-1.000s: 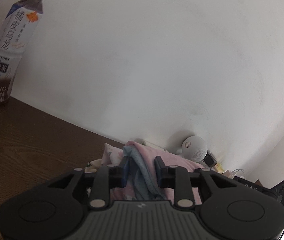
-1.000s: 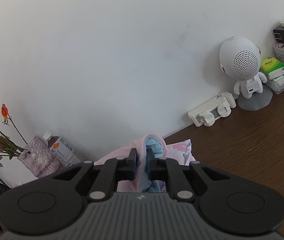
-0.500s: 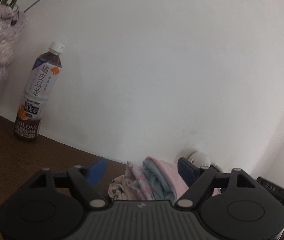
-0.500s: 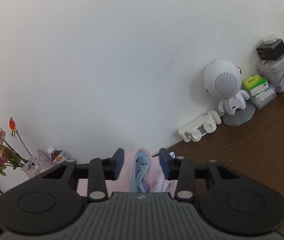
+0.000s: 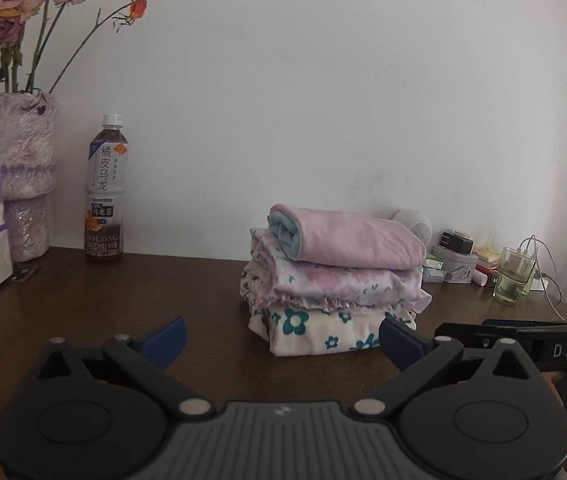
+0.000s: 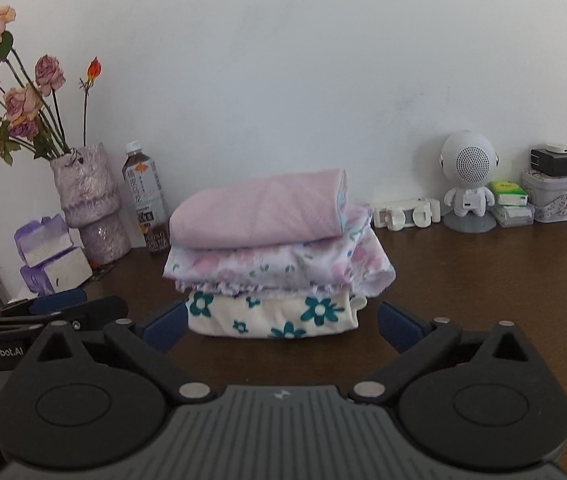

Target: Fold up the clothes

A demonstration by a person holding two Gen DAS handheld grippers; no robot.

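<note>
Your left gripper (image 5: pixel 281 338) and right gripper (image 6: pixel 279 326) both gape wide, empty; at twelve o'clock sits the soft stack of three folded garments (image 6: pixel 275 256) on the dark wooden table (image 6: pixel 483 280).

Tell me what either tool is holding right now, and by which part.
Nothing. The left tool and right tool are both open and short of the folded clothes stack.

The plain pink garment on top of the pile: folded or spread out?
Folded. The pink garment lies as a compact bundle on two folded floral pieces, its blue inner layers showing at the end.
</note>
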